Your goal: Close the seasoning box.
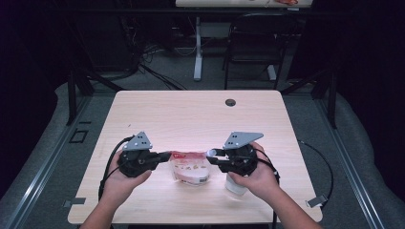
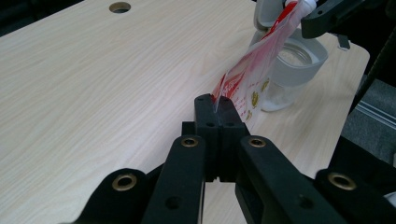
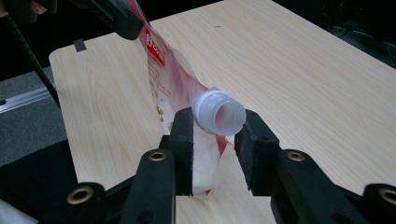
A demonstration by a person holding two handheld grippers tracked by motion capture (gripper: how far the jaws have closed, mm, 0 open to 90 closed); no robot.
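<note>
Hanging between the two grippers is a red and clear pouch [image 1: 189, 168]. The left gripper [image 2: 215, 108] pinches one corner tight. The right gripper [image 3: 215, 126] squeezes its white spout [image 3: 219, 113]. A clear jar [image 2: 290, 70] stands past the left fingers; what is inside is hard to see. The pouch's print is too blurry to read.

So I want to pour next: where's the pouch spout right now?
In the right gripper view the spout sits between the right gripper's jaws; in the high view it is right of the pouch, above the jar.
</note>
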